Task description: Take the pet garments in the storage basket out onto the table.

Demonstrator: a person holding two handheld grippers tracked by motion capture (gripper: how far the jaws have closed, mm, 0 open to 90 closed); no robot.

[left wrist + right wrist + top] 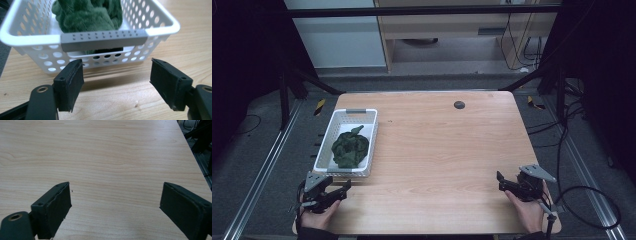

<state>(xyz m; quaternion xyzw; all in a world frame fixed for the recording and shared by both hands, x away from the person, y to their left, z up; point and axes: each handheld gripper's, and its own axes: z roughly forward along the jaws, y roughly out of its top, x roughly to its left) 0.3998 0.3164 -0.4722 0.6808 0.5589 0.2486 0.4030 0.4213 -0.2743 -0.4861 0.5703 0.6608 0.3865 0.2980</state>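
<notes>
No lettering, label, brand, number or sign can be read on the white basket [347, 141], the green cloth [349, 147] inside it, the wooden table [447, 150], or the grippers.

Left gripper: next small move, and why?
Probably ease the left gripper forward and up over the basket rim toward the green cloth. Its jaws stand open with nothing between them, just short of the basket's near wall and grey handle, and the cloth lies inside. The right gripper is open over bare table.
</notes>
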